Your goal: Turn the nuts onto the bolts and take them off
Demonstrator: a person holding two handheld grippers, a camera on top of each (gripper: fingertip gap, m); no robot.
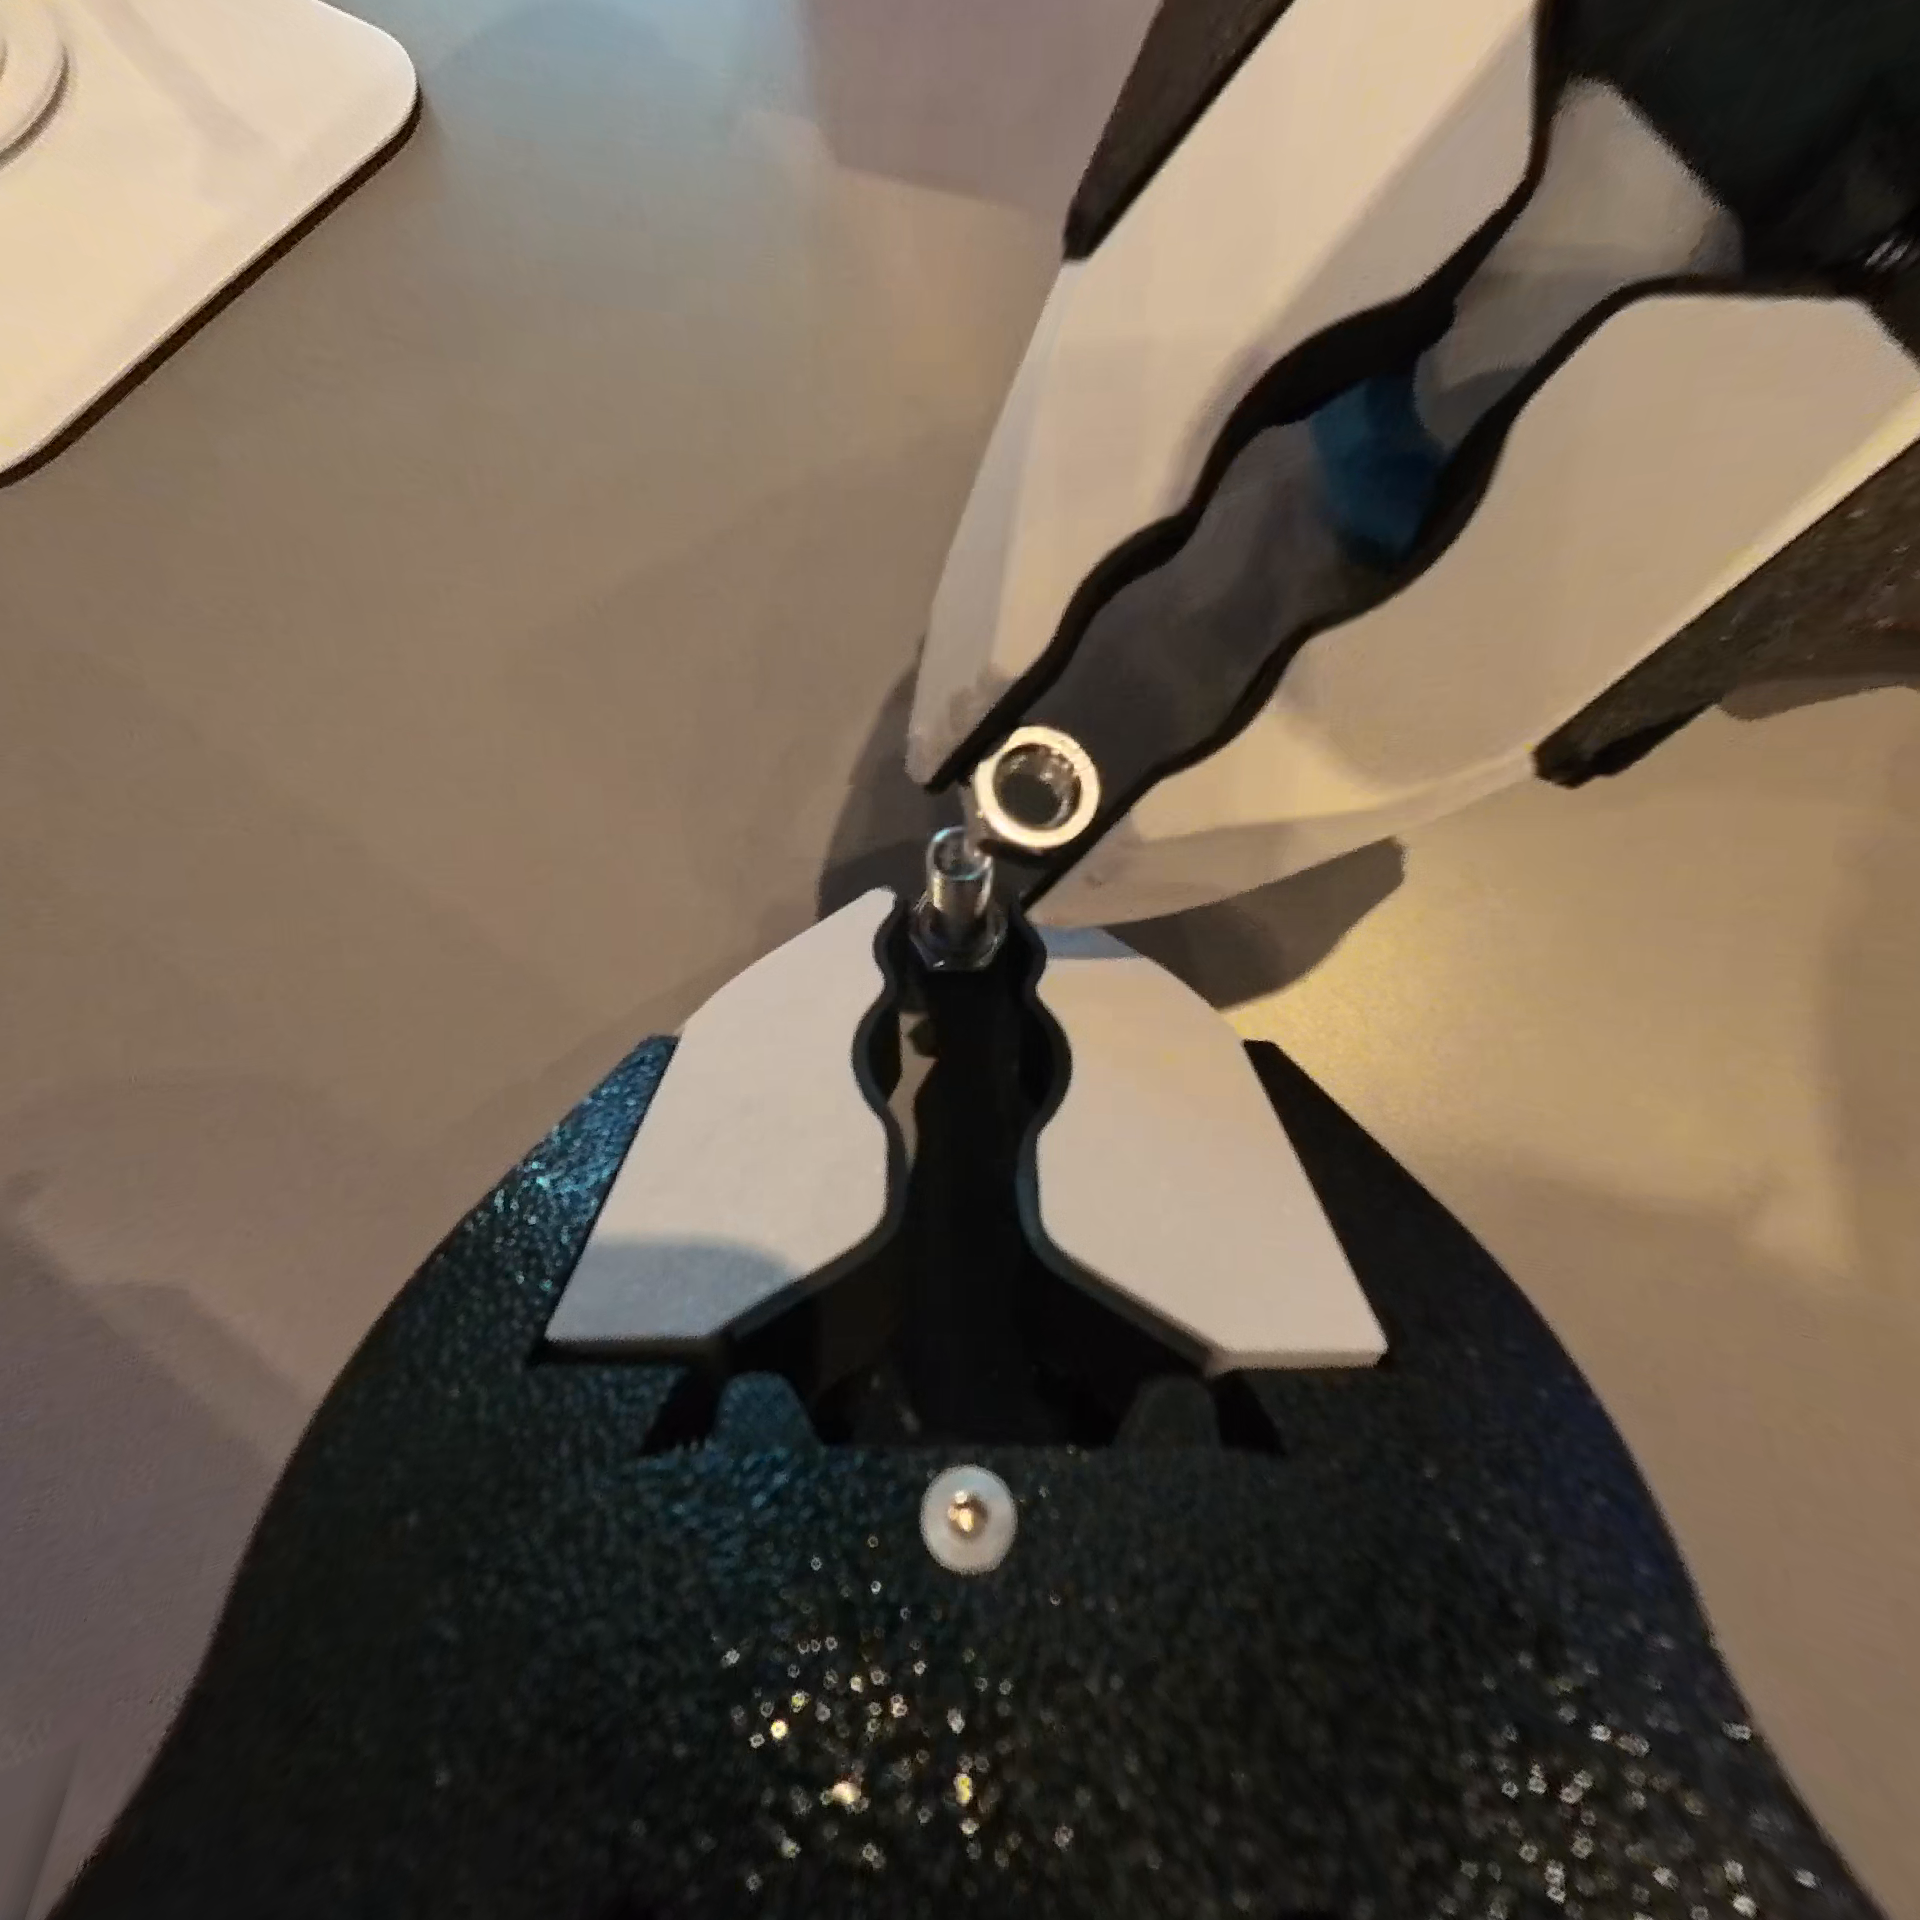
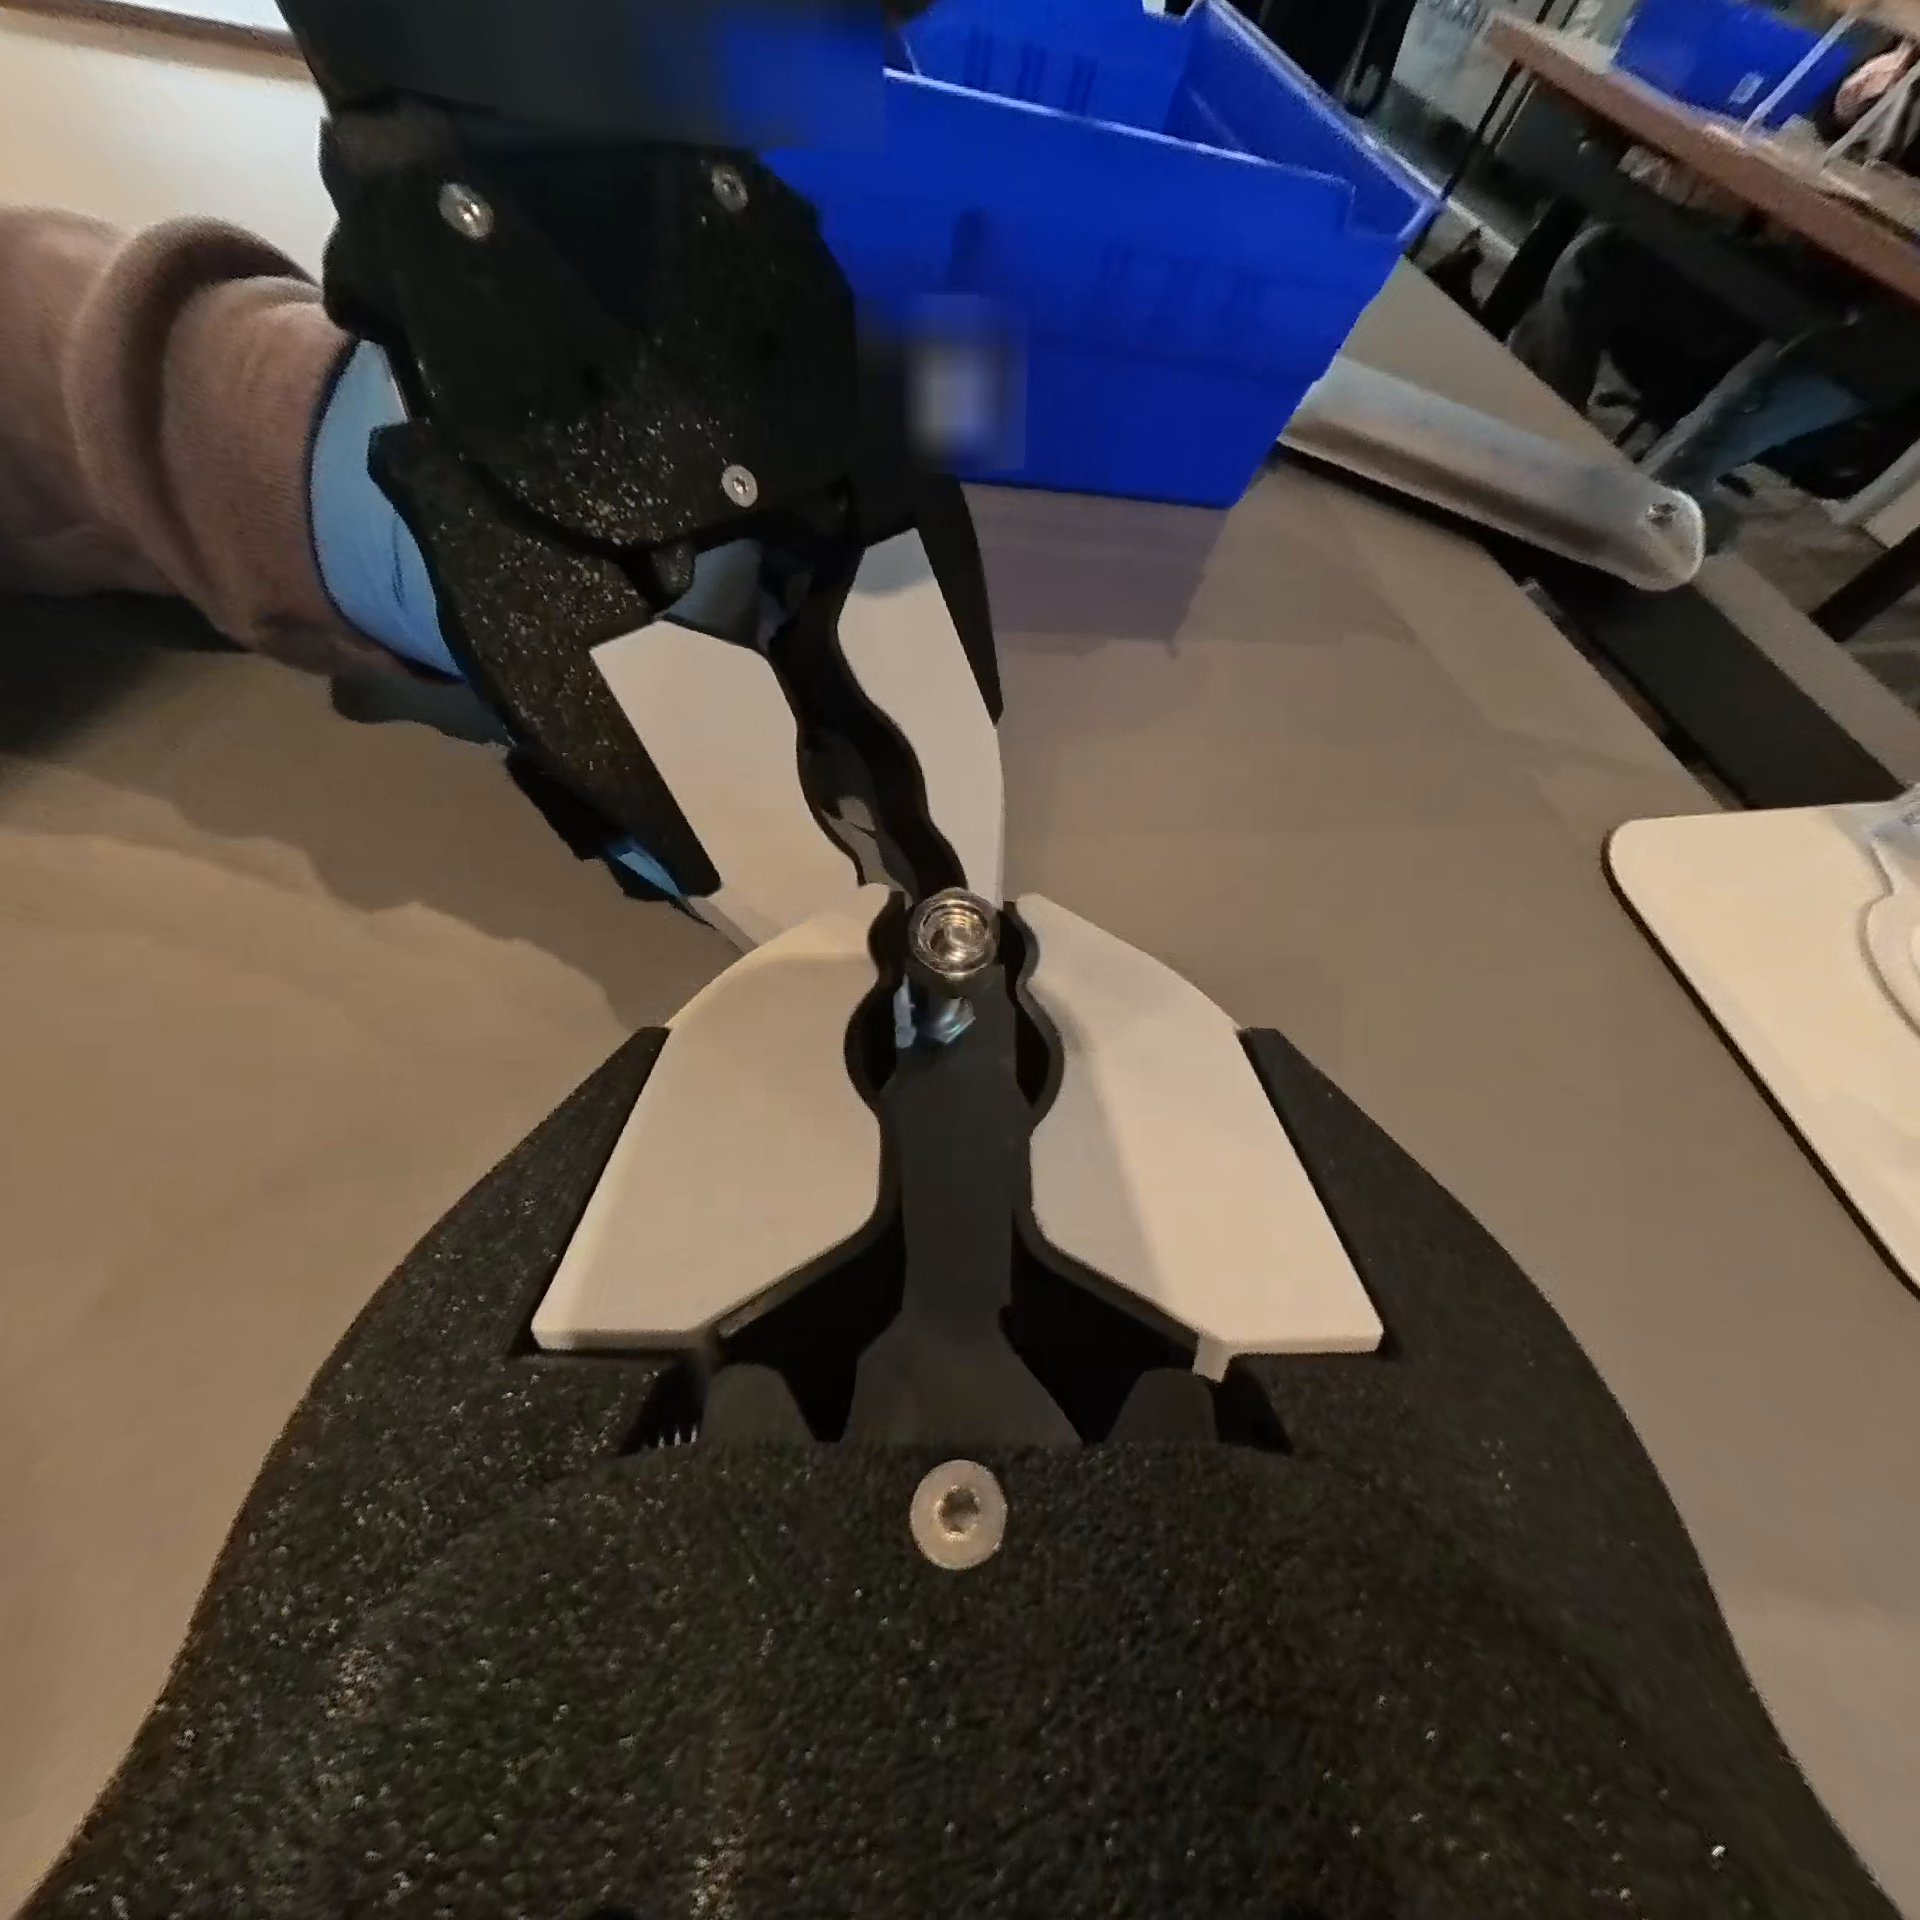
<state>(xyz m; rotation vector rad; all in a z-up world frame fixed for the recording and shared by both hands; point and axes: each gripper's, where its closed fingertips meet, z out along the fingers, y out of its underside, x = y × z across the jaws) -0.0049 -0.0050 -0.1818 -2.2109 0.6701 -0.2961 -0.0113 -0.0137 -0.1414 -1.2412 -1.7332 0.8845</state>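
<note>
Both jaws clamped: left gripper (image 1: 961, 940) on small threaded steel bolt (image 1: 943, 883), right gripper (image 2: 951, 920) on shiny round steel nut (image 2: 951, 932), above grey desk (image 2: 1351, 831). Light, rigid, slippery (best gripped across the sides).

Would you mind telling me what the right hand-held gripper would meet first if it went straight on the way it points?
Probably the left hand-held gripper: its fingertips sit just beyond the nut the right hand-held gripper holds, though depth is hard to judge.
</note>
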